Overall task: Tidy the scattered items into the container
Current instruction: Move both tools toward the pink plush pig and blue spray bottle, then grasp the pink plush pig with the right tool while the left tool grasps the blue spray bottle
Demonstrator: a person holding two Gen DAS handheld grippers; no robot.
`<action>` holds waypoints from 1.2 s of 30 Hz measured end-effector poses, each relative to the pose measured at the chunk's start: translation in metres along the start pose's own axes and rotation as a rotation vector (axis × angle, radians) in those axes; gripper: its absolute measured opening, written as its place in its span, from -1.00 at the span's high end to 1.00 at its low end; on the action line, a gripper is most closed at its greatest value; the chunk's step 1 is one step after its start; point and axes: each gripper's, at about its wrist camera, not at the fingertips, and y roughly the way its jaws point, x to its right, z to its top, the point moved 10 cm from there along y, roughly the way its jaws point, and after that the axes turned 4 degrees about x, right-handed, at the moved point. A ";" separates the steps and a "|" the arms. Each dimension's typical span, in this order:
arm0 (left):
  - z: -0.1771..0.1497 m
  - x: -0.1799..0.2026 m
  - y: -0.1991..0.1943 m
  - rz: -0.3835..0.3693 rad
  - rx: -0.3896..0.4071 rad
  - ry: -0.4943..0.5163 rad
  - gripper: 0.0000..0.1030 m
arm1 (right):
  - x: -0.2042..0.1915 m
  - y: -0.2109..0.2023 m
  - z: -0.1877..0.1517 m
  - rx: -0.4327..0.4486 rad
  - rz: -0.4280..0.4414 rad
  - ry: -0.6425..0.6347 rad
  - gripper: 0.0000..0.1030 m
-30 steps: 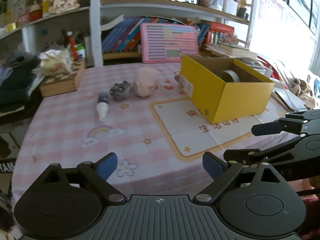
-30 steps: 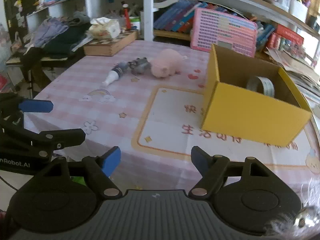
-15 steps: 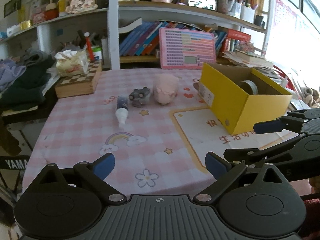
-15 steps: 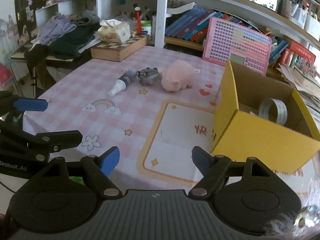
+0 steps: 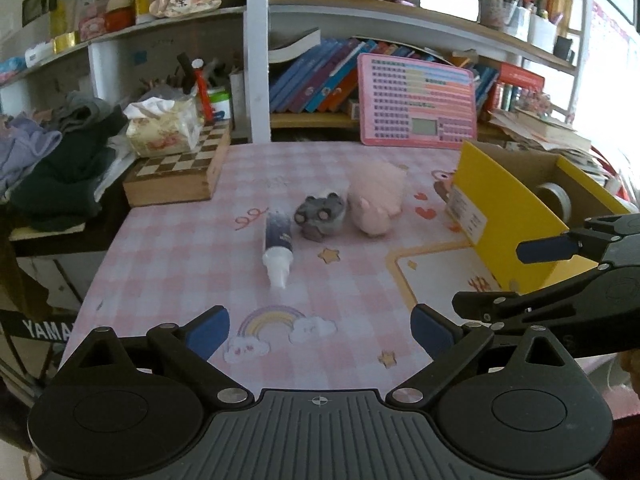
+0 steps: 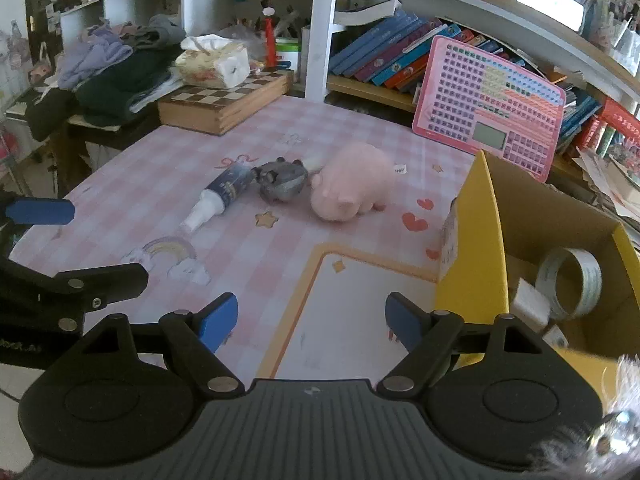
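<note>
A pink plush pig (image 5: 376, 200) (image 6: 352, 186), a small grey toy (image 5: 320, 214) (image 6: 282, 180) and a dark tube with a white cap (image 5: 277, 246) (image 6: 222, 194) lie together on the pink checked tablecloth. A yellow cardboard box (image 5: 500, 216) (image 6: 472, 264) stands to their right, holding a tape roll (image 6: 570, 282) and a white block (image 6: 528, 306). My left gripper (image 5: 320, 330) is open and empty above the table's near edge, short of the tube. My right gripper (image 6: 310, 320) is open and empty beside the box's left wall.
A wooden chessboard box (image 5: 180, 174) with a tissue pack (image 5: 164, 132) sits at the table's far left. A pink keyboard toy (image 5: 418, 110) leans against the bookshelf behind. Piled clothes (image 5: 60, 160) lie off the left edge.
Both grippers have moved forward and closer to the table; the three items and the box look larger and nearer. Both stay open and empty.
</note>
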 end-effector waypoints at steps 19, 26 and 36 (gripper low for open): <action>0.038 -0.024 0.076 0.069 -0.022 -0.025 -0.90 | 0.041 0.093 0.078 -0.041 -0.012 0.247 -0.64; 0.038 -0.029 0.108 0.073 -0.067 -0.022 -0.90 | 0.055 0.124 0.090 -0.082 -0.051 0.291 -0.73; 0.041 -0.033 0.145 0.067 -0.104 -0.010 -0.71 | 0.065 0.163 0.098 -0.138 -0.057 0.347 -0.75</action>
